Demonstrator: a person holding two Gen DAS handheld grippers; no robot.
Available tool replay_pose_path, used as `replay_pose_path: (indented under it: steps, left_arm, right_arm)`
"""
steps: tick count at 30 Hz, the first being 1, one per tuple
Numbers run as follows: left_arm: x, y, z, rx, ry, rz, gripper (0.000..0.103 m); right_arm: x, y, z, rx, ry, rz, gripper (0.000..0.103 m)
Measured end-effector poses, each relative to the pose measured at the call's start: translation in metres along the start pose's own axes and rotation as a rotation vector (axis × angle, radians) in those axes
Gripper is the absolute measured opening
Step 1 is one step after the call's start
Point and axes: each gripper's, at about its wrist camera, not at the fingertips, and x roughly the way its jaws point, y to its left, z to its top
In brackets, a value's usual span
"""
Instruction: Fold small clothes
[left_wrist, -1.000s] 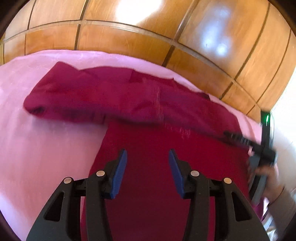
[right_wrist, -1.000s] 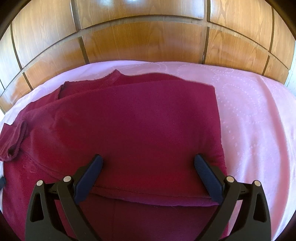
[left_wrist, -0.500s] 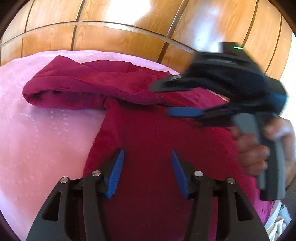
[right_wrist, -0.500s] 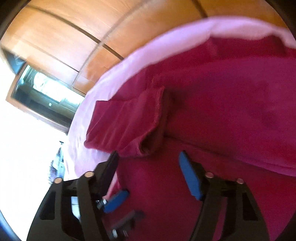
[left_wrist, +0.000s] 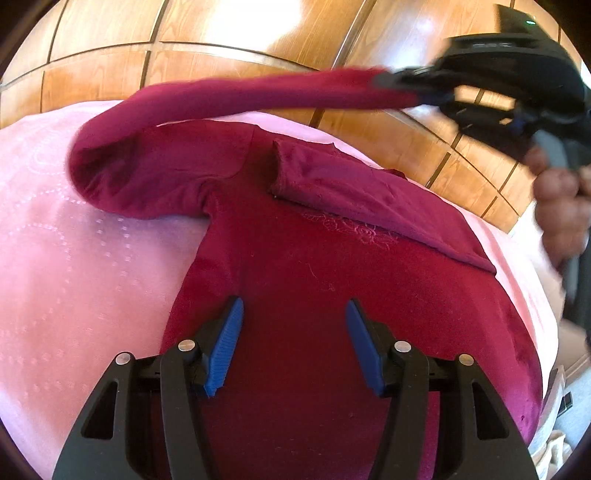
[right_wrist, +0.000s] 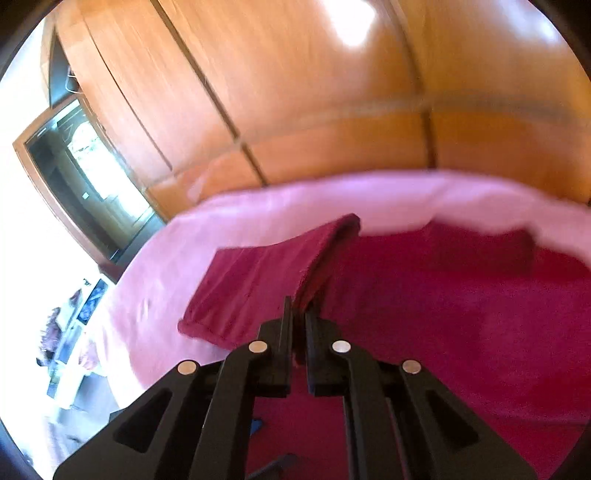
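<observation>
- Since a second earlier, the right gripper (left_wrist: 402, 86) had swung across from the shirt's right side, pressed its jaws together on the left sleeve's cuff (right_wrist: 301, 295), and lifted it so the sleeve (left_wrist: 229, 99) arched over the body.
- Beneath it, the pink bedsheet (left_wrist: 74, 266) carried the whole job, and the maroon shirt (left_wrist: 314, 295) lay flat on it, chest up, before the wooden panels (left_wrist: 221, 44).
- Slack in that sheet could have let the shirt slide if the sleeve were pulled hard across.
- On the other side, the right sleeve (left_wrist: 369, 199) was already folded in over the chest; a low sweep of the lifted sleeve might have dragged that fold open.
- Down at the hem end, the left gripper (left_wrist: 293, 343) hovered over the shirt with jaws spreading and nothing between them; I couldn't tell if it touched the cloth, and with no weight there the body was free to creep toward the pull.
- At the cuff the pinch looked thin, just an edge of fabric, so a quick move could have slipped it free and dropped the sleeve in a bunch.
- A small bulge stayed at the shoulder turn (left_wrist: 99, 166), likely to crease if laid down untidily.
</observation>
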Motion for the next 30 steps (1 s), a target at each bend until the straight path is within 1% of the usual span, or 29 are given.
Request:
replay_pose_path:
  steps: [2,4,6,8,10,12,15,19,21,23,24,25,27,29,30]
  left_arm:
    - [0.001,-0.001,0.001,0.003,0.001,0.004,0.057]
    - [0.0,-0.001,0.0,0.005,0.002,0.008,0.057]
    - [-0.001,-0.002,-0.001,0.008,0.003,0.011,0.057]
    - [0.001,-0.002,0.001,0.01,0.004,0.014,0.057]
    - [0.001,-0.002,0.001,0.014,0.006,0.019,0.057]
    - [0.001,-0.004,0.0,0.022,0.008,0.017,0.06]
    - [0.002,-0.006,0.001,0.034,0.012,0.03,0.06]
    - [0.002,-0.006,0.002,0.038,0.015,0.038,0.06]
    - [0.003,-0.009,0.003,0.049,0.02,0.052,0.06]
    - [0.004,-0.012,0.004,0.061,0.026,0.068,0.06]
    - [0.005,-0.013,0.006,0.058,0.045,0.078,0.06]
    - [0.004,-0.012,0.009,0.051,0.059,0.075,0.06]
    - [0.0,-0.01,0.016,0.002,0.071,0.032,0.06]
    - [-0.002,-0.004,0.024,-0.075,0.082,-0.045,0.06]
    - [-0.001,-0.004,0.027,-0.089,0.081,-0.066,0.06]
  right_arm:
    - [-0.019,-0.015,0.006,0.002,-0.039,-0.046,0.005]
    - [-0.039,-0.043,0.008,0.035,-0.069,-0.106,0.005]
    - [-0.056,-0.074,0.001,0.08,-0.085,-0.167,0.005]
    - [-0.066,-0.108,-0.008,0.134,-0.084,-0.235,0.005]
    - [-0.072,-0.137,-0.019,0.182,-0.074,-0.285,0.005]
    - [-0.076,-0.167,-0.036,0.243,-0.051,-0.334,0.005]
    - [-0.071,-0.195,-0.054,0.314,-0.026,-0.376,0.005]
    - [-0.059,-0.219,-0.074,0.368,0.017,-0.434,0.005]
    - [-0.058,-0.224,-0.087,0.385,0.026,-0.441,0.005]
    - [-0.055,-0.226,-0.091,0.378,0.028,-0.462,0.005]
    - [-0.059,-0.236,-0.092,0.379,0.028,-0.465,0.005]
    - [-0.055,-0.235,-0.09,0.384,0.029,-0.464,0.005]
    - [-0.059,-0.238,-0.091,0.378,0.036,-0.457,0.005]
    - [-0.06,-0.237,-0.092,0.357,0.038,-0.457,0.005]
    - [-0.061,-0.238,-0.093,0.352,0.037,-0.455,0.005]
